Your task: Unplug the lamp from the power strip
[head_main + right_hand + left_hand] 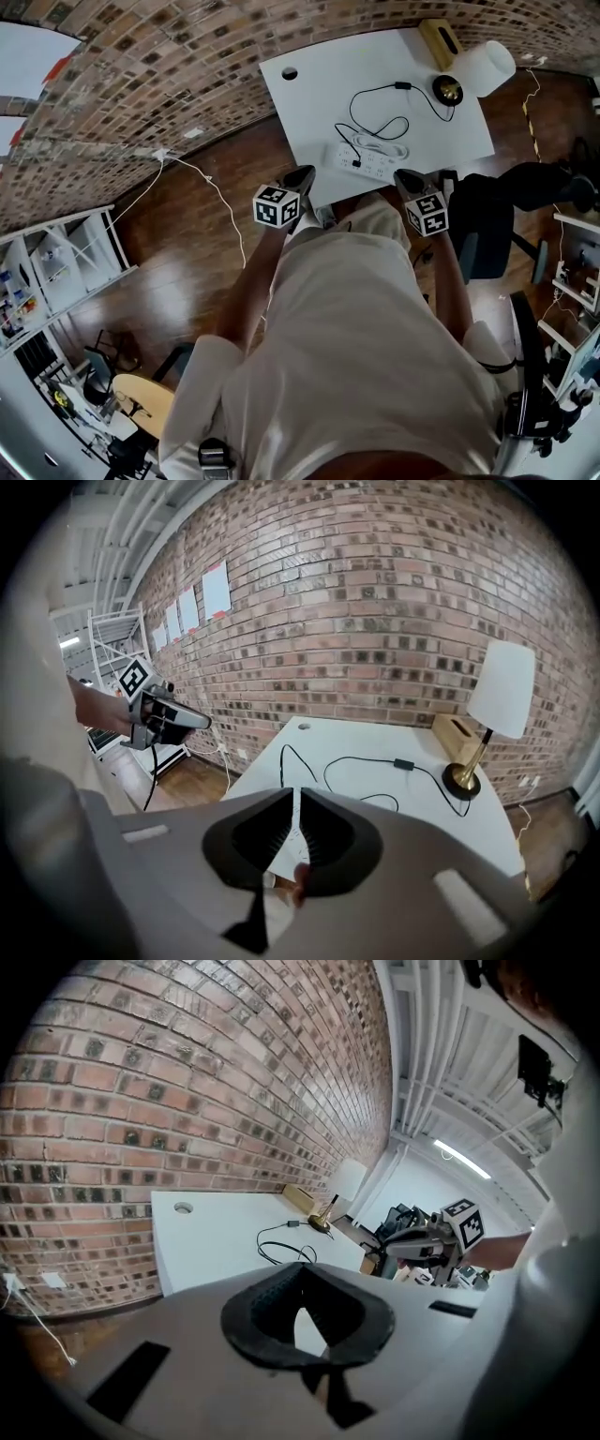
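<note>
The left gripper has its jaws closed tip to tip with nothing between them. The right gripper shows only a thin slit between its jaws, so it is closed and empty too. In the head view the 2 hang at the near edge of the white table, well apart from each other. Between them, near that edge, lies the white power strip with a black plug in it. A black cable loops across the table to the lamp, which stands at the far right corner beside a wooden box
</note>
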`<state>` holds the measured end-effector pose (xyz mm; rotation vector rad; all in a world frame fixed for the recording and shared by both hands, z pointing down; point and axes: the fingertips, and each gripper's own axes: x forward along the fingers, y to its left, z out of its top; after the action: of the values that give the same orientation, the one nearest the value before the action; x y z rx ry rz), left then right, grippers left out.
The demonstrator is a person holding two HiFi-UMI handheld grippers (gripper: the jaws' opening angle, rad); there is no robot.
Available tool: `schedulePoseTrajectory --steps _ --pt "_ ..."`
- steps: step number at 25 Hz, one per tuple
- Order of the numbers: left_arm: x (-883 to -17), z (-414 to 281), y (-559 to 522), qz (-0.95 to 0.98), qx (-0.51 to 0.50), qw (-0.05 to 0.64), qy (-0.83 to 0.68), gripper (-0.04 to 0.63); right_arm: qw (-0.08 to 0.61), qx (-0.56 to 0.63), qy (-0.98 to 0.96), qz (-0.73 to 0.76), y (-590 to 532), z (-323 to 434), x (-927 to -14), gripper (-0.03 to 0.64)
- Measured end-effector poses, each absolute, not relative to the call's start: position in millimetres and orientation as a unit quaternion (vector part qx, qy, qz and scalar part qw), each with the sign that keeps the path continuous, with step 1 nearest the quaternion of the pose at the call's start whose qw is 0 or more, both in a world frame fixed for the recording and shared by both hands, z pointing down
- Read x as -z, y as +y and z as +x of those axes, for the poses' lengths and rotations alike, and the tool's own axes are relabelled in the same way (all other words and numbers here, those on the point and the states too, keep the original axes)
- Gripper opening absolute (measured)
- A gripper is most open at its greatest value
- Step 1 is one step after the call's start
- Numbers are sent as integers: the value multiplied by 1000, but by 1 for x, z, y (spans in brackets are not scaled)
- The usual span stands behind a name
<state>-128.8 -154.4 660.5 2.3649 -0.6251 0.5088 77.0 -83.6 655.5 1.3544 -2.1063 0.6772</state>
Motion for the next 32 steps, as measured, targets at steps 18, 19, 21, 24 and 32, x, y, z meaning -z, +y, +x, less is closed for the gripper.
schedulePoseTrajectory --steps 18,19,21,24,32 --pt "-744 -69 -149 848 -281 361 -267 3 303 -273 -849 336 -143 74 -683 63" --pt "-756 -63 -147 845 -284 368 -263 3 311 -276 -851 321 -143 73 -688 63" --pt "-778 -54 -145 840 -289 378 -259 3 331 -273 -856 288 -142 67 -699 79" --pt "-801 -45 -138 832 -310 385 -252 3 354 -265 -866 234 -136 49 -713 86" --pt "-825 -32 -144 831 -350 356 -246 3 416 -237 -863 161 -128 19 -750 86"
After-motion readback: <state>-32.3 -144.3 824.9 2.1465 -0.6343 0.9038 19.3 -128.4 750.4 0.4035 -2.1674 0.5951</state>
